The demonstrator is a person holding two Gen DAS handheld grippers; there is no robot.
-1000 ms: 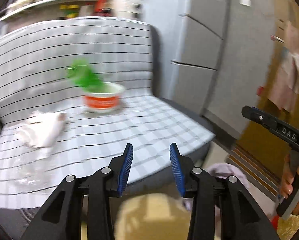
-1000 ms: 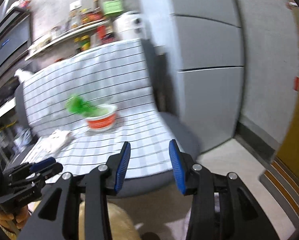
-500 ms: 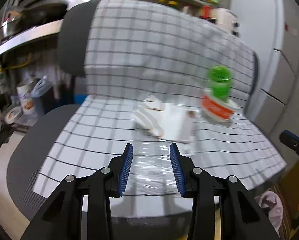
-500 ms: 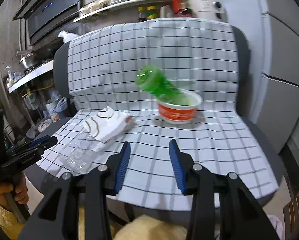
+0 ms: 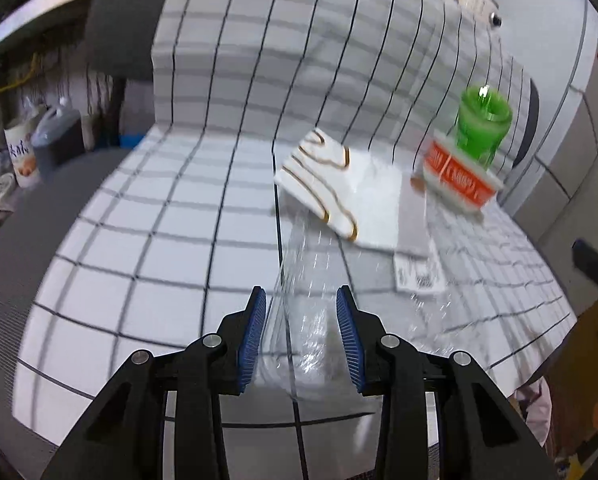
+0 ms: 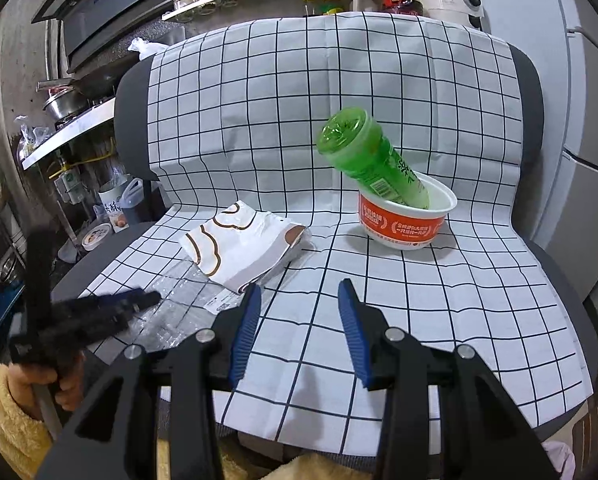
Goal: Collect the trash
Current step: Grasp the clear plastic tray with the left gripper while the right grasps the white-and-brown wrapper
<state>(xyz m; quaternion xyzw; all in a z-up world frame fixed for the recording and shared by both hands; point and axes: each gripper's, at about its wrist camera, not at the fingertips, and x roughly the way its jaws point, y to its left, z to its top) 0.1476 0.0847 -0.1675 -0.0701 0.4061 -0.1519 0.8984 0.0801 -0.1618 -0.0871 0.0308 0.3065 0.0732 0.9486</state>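
Seen from the left wrist camera, the left gripper (image 5: 301,322) hangs low over the checked cloth (image 5: 147,216) on the chair seat, and the clear plastic bottle (image 5: 307,280) lies straight ahead of it, its near end running in between the two blue pads (image 5: 255,332). Its long axis runs away from the camera, roughly in line with the fingers, toward the white paper bag (image 5: 339,184) that overlaps its far end. The jaws have just been closing, with the bottle between them; whether the pads press on it yet cannot be told through the blur and the clear plastic, though a sliver of cloth seems to show at each side. Farther right the green bottle (image 5: 483,128) stands tilted in the orange-and-white bowl (image 5: 455,182), well apart from this gripper. From the right wrist camera, the right gripper (image 6: 299,312) hovers with its jaws apart and nothing between them, only bare checked cloth ahead. The bowl with the green bottle (image 6: 371,160) lies beyond it and a little to the right, the bottle's neck down in the bowl and its base leaning up to the left. At the left edge the other gripper, blurred, reaches onto the clear bottle (image 6: 171,300), so the left hand is plainly the nearer one for that piece; the next move probably turns on closing squarely across the bottle's width.
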